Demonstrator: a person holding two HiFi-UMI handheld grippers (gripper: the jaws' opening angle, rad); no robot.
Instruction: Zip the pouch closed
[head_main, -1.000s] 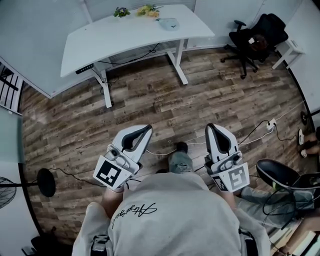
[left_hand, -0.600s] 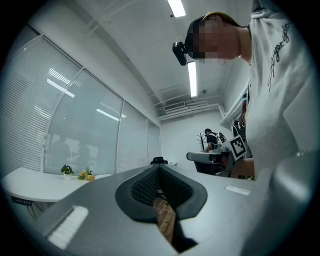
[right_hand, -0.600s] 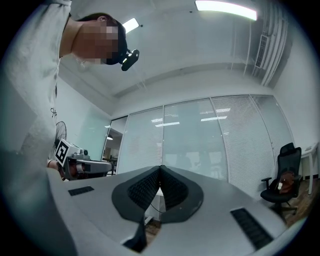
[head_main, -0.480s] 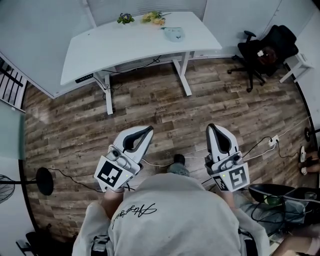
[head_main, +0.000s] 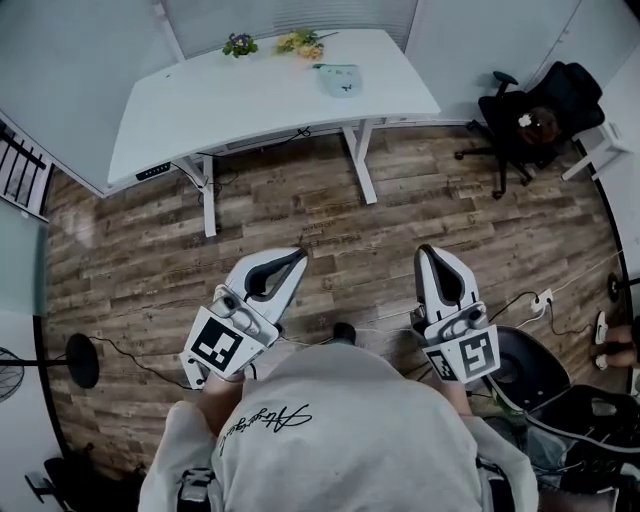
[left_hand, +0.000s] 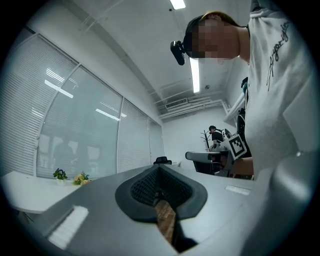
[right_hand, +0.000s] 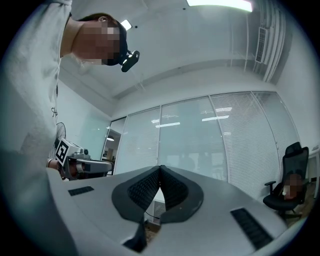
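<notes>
Two-jaw white left gripper: clenched tip to tip, nothing inside, held over the brown wood-plank floor.
White right gripper: jaws pressed together too, empty, alongside the left one.
Pale blue-grey soft pouch: lying on the white curved desk, well apart from both sets of fingers, out ahead of them across the floor.

Left gripper: jaws together, dark ribbed pads meeting at the tip, nothing between them.
Gap under the pads: a sliver of wooden floor.
Far left: white table bearing small flowers.
Wall: glass panels with blinds.
Right edge: person in a pale sweatshirt, head camera above.
Right gripper: level, its marker cube facing this way.
Distance: dark chair back.
</notes>
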